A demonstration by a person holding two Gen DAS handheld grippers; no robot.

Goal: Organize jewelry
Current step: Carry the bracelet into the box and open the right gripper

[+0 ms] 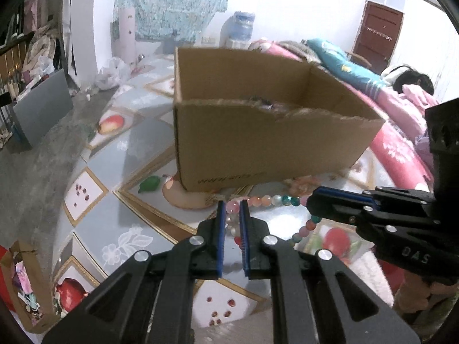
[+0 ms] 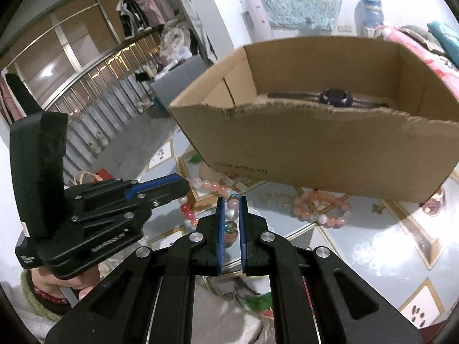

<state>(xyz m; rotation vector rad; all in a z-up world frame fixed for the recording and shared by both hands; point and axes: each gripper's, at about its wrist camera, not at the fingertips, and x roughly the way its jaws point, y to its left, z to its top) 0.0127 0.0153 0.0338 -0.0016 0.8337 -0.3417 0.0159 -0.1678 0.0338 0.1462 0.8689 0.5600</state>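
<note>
Left wrist view looks over a table covered in a glossy pale-blue tablecloth (image 1: 134,154) printed with fruit pictures in gold-edged diamonds, with an open cardboard box (image 1: 258,143) standing on it. Just in front of the box, the left gripper (image 1: 232,205) pinches a beaded necklace (image 1: 269,200) of pink, white and teal beads, its blue pads pressed close on the strand; the right gripper (image 1: 311,200) reaches in from the right edge and clamps the same strand a little further along, so the beads run taut between the two and loop down below. Right wrist view shows that gripper (image 2: 231,200) narrowed onto the beads (image 2: 231,215), with the left gripper (image 2: 183,185) beside it, held by a hand (image 2: 71,282) wearing a red bead wristband. A dark watch (image 2: 335,97) lies inside the box (image 2: 315,143), and on the tablecloth (image 2: 373,252) near the box's front wall rest a coiled pink bead bracelet (image 2: 321,205) and gold hoop earrings (image 2: 276,199). Beyond the table is a grey concrete floor (image 1: 37,172), a railing (image 2: 100,86), a floral cloth (image 1: 172,3) hanging on the white wall, a water jug (image 1: 241,27), a brown door (image 1: 378,34), and a bed with pink bedding (image 1: 396,149) where a person lies.
</note>
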